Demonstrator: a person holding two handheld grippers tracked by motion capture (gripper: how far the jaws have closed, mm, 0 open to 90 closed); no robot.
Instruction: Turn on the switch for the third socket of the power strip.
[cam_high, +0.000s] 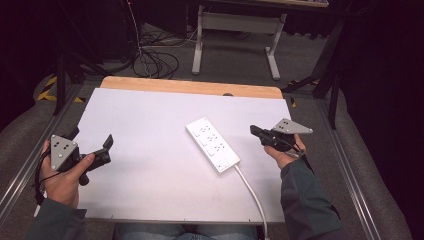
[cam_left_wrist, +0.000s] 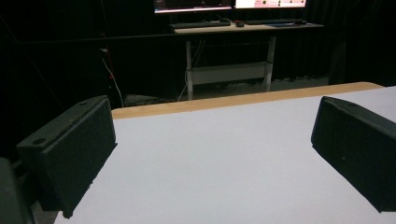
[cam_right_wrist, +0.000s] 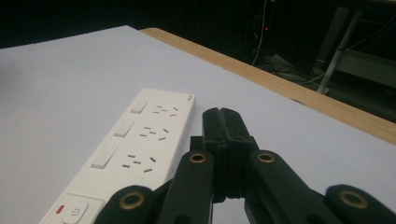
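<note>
A white power strip with three socket rows and a switch lies at an angle on the white table top, its white cord trailing off the front edge. My right gripper hovers just right of the strip, jaws pressed together with nothing between them. In the right gripper view the shut jaws point past the strip's far end. My left gripper is held at the table's left edge, jaws wide apart and empty; in the left gripper view its fingers frame bare table.
A wooden strip borders the table's far edge. Beyond it stands a desk frame with cables on the floor. Metal rails run along both sides of the table.
</note>
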